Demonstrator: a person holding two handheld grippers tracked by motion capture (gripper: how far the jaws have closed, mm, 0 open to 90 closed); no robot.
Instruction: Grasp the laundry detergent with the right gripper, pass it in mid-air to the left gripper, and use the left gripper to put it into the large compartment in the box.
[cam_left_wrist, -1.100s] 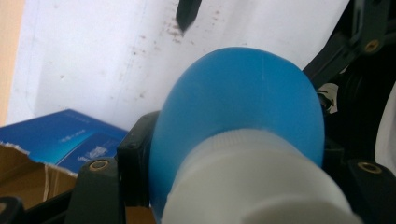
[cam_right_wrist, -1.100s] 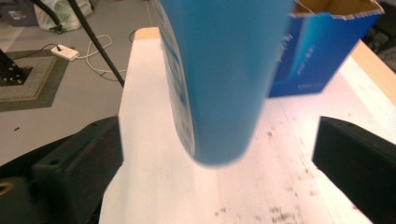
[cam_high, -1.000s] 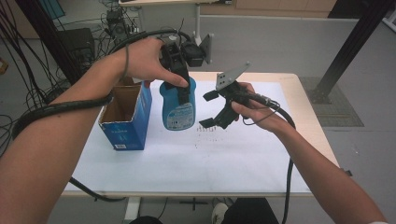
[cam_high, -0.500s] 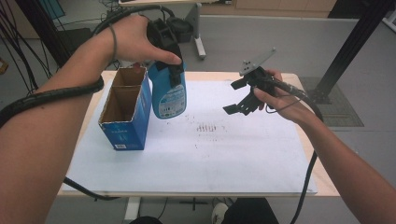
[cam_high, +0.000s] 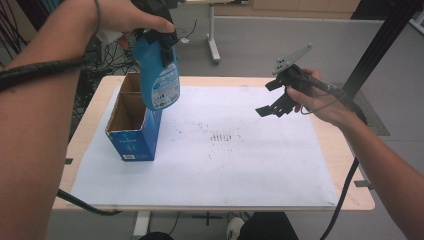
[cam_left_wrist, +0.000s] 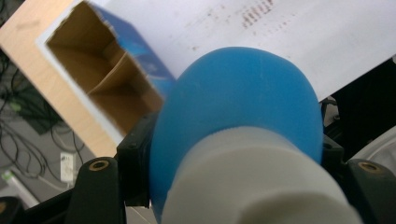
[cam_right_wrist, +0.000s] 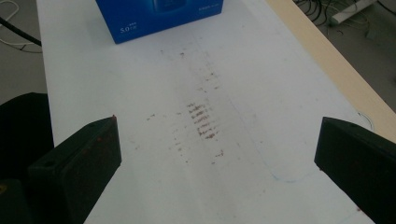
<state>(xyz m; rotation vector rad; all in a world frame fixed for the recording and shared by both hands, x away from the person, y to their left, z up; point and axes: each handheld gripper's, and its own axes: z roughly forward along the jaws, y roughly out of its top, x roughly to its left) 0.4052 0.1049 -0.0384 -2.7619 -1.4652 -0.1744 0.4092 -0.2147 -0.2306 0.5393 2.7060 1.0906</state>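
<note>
A blue bottle (cam_high: 161, 75) with a white cap (cam_left_wrist: 252, 182) hangs in the air, its base just above the open top of a blue cardboard box (cam_high: 131, 131). My left gripper (cam_high: 162, 36) is shut on the bottle's upper part; in the left gripper view the black jaws flank the bottle (cam_left_wrist: 238, 107), and the box's brown inside (cam_left_wrist: 93, 70) lies beyond it. My right gripper (cam_high: 274, 109) floats open above the right half of the table, nothing between its jaws. In the right gripper view its jaws (cam_right_wrist: 217, 149) stand wide apart, facing the box (cam_right_wrist: 159, 16).
A white sheet (cam_high: 225, 165) covers the wooden table (cam_high: 350, 165), with small brown stains (cam_right_wrist: 201, 121) near its middle. Cables and a metal stand leg lie on the floor behind the table. A cable trails from each gripper.
My left hand has lifted the bottle higher and carried it left, from the middle of the table to above the box. The right gripper has drawn away to the right.
</note>
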